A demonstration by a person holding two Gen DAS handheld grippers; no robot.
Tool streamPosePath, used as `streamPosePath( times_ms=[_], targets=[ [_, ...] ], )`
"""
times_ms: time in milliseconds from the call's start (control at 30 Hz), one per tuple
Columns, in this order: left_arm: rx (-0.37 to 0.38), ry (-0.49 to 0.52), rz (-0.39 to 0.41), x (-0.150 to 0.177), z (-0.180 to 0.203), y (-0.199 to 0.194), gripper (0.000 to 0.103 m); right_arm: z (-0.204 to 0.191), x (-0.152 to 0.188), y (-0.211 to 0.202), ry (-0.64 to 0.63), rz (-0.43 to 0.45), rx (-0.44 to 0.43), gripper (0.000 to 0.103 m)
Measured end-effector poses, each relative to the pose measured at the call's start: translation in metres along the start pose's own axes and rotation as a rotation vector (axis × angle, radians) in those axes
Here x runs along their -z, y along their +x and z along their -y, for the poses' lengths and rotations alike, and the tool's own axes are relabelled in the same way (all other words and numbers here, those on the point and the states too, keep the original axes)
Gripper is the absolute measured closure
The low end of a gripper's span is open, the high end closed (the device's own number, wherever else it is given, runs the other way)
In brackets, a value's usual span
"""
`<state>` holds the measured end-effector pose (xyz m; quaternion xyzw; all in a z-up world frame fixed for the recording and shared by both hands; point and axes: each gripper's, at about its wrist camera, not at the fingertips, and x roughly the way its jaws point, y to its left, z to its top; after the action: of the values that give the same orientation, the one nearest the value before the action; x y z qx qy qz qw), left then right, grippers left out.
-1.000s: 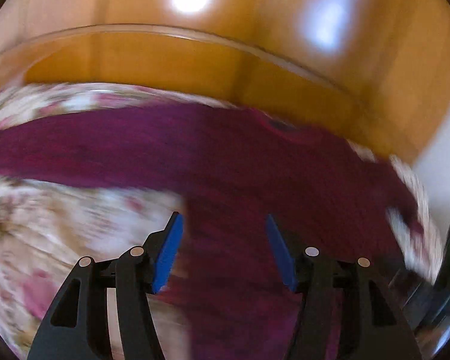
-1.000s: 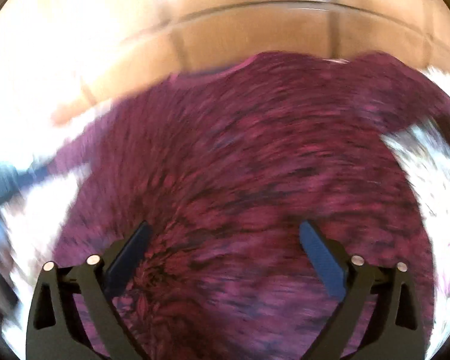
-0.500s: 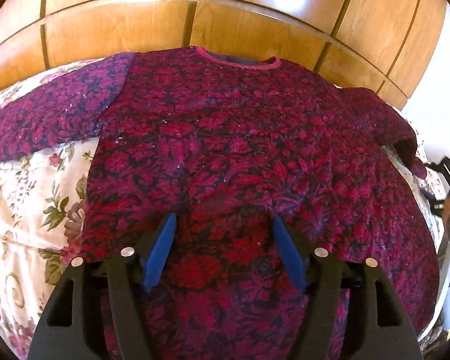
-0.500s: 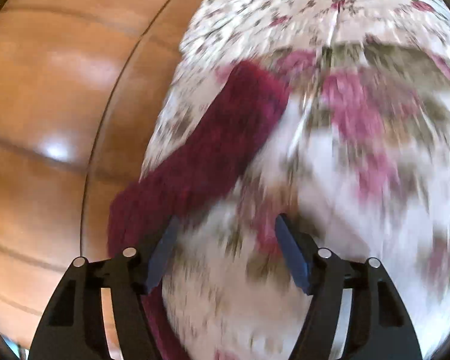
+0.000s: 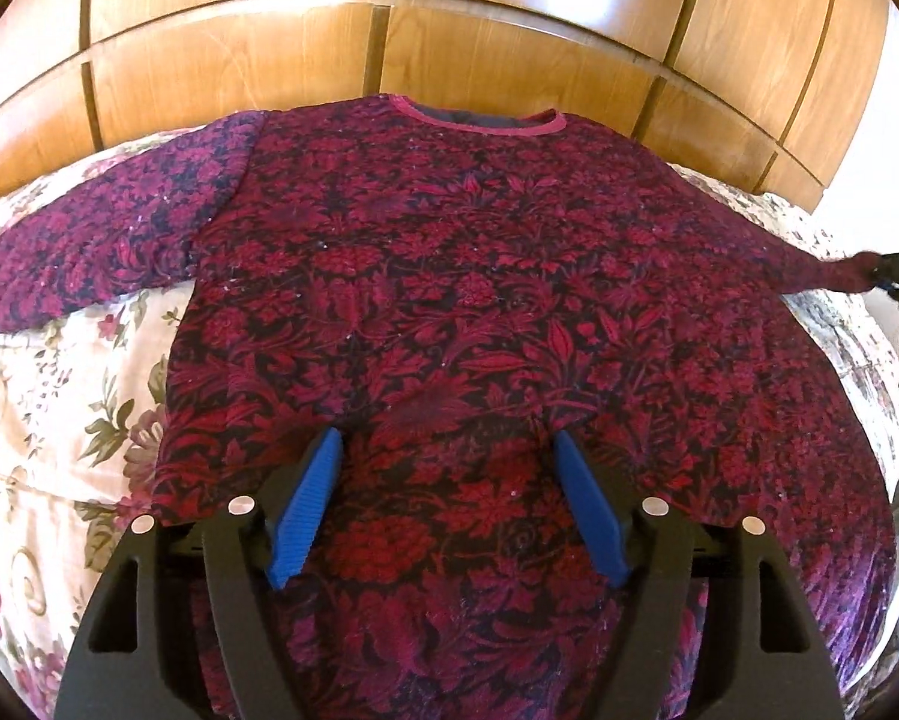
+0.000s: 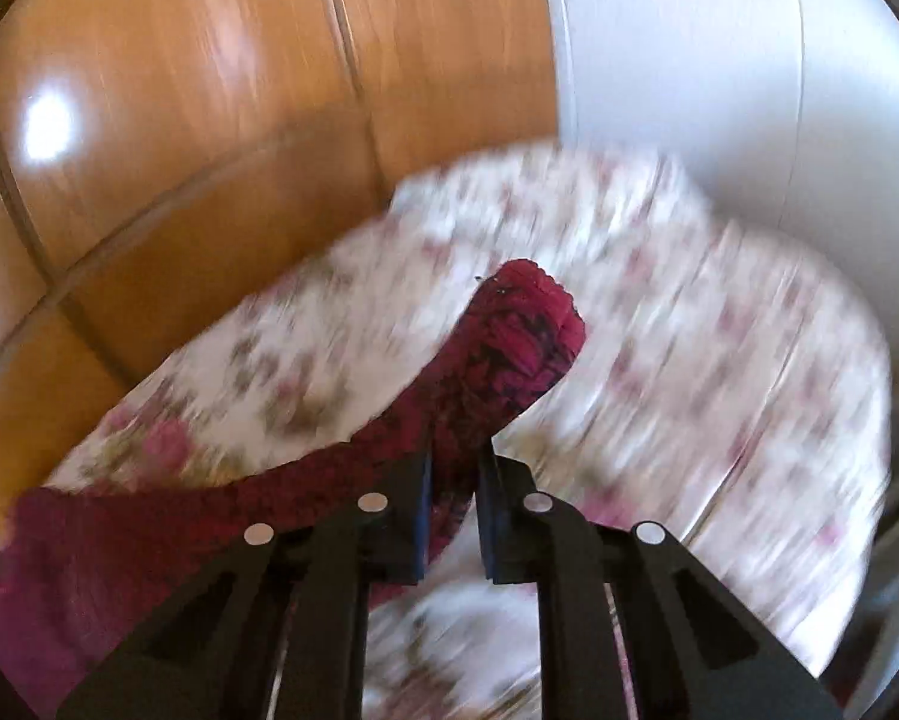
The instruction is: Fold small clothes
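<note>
A dark red floral long-sleeved top (image 5: 449, 300) lies flat on a flowered bedspread (image 5: 47, 396), neckline toward the headboard. My left gripper (image 5: 446, 450) hovers over its lower middle; its jaws are opening, and the blue pads stand apart over the cloth without pinching it. The top's right sleeve (image 5: 809, 267) is stretched out sideways to my right gripper (image 5: 896, 285) at the bed's edge. In the right wrist view, my right gripper (image 6: 454, 468) is closing tight on that sleeve (image 6: 509, 348) just behind the cuff, with cloth between the pads.
A glossy wooden headboard (image 5: 449, 30) runs behind the bed. A white wall (image 6: 719, 60) stands past the bed's right side. The other sleeve (image 5: 89, 252) lies spread to the left on the bedspread (image 6: 689, 360).
My right gripper swung from over the top's body out to the sleeve end and closed on it; the sleeve now stretches straight. My left gripper's jaws widened a little.
</note>
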<state>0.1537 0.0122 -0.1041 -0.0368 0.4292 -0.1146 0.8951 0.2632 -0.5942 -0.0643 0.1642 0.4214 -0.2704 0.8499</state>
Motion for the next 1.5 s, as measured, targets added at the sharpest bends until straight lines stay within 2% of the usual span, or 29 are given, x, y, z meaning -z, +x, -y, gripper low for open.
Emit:
streamPosePath(
  times_ms=[100, 167, 233, 333, 367, 433, 500, 600, 700, 800, 900, 1000, 1167, 1200, 1267, 1333, 1367, 1400, 1500],
  targets=[
    [-0.008, 0.004, 0.002, 0.000, 0.001, 0.001, 0.029, -0.005, 0.008, 0.029, -0.072, -0.021, 0.096, 0.092],
    [-0.008, 0.004, 0.002, 0.000, 0.001, 0.001, 0.029, -0.010, 0.028, 0.062, -0.113, -0.099, 0.157, 0.092],
    [-0.009, 0.005, 0.004, 0.000, 0.001, 0.001, 0.029, -0.005, 0.044, 0.080, -0.094, -0.184, 0.175, 0.091],
    [-0.008, 0.005, 0.006, 0.000, 0.001, 0.001, 0.029, -0.004, 0.047, 0.077, -0.085, -0.174, 0.186, 0.086],
    [-0.006, 0.004, 0.007, 0.000, 0.001, 0.001, 0.028, -0.003, 0.046, 0.075, -0.091, -0.182, 0.195, 0.082],
    [0.005, 0.002, 0.005, 0.000, 0.000, 0.001, 0.028, 0.001, 0.044, 0.065, -0.077, -0.185, 0.191, 0.045],
    [0.009, -0.004, 0.000, -0.001, 0.000, -0.002, 0.028, 0.005, 0.047, 0.044, -0.033, -0.186, 0.110, 0.034],
    [0.013, -0.047, 0.000, -0.003, -0.006, -0.013, 0.028, -0.009, 0.054, 0.017, -0.035, -0.216, -0.005, 0.030],
    [0.004, -0.101, 0.009, 0.001, -0.018, -0.032, 0.028, -0.034, 0.083, -0.011, -0.072, -0.315, -0.227, 0.028],
    [-0.027, -0.119, 0.026, 0.011, -0.031, -0.055, 0.028, -0.065, 0.127, -0.045, -0.118, -0.449, -0.474, 0.028],
    [-0.031, -0.145, 0.003, 0.027, -0.048, -0.072, 0.028, -0.084, 0.164, -0.079, -0.170, -0.496, -0.596, 0.024],
    [0.020, -0.174, -0.040, 0.047, -0.063, -0.083, 0.028, -0.090, 0.190, -0.109, -0.188, -0.527, -0.671, 0.024],
    [0.098, -0.164, -0.108, 0.075, -0.067, -0.087, 0.047, -0.086, 0.226, -0.147, -0.235, -0.560, -0.735, 0.027],
    [0.103, -0.151, -0.101, 0.080, -0.065, -0.091, 0.051, -0.085, 0.233, -0.155, -0.256, -0.565, -0.733, 0.031],
    [0.116, -0.137, -0.103, 0.084, -0.063, -0.093, 0.071, -0.084, 0.243, -0.165, -0.289, -0.561, -0.720, 0.045],
    [0.126, -0.120, -0.099, 0.085, -0.061, -0.095, 0.083, -0.084, 0.248, -0.172, -0.308, -0.565, -0.711, 0.073],
    [0.125, -0.112, -0.093, 0.084, -0.061, -0.096, 0.086, -0.084, 0.250, -0.175, -0.313, -0.564, -0.714, 0.080],
    [0.122, -0.103, -0.087, 0.083, -0.061, -0.098, 0.087, -0.084, 0.251, -0.178, -0.320, -0.560, -0.716, 0.084],
    [0.115, -0.101, -0.078, 0.085, -0.067, -0.107, 0.089, -0.090, 0.254, -0.204, -0.375, -0.507, -0.709, 0.087]
  ],
)
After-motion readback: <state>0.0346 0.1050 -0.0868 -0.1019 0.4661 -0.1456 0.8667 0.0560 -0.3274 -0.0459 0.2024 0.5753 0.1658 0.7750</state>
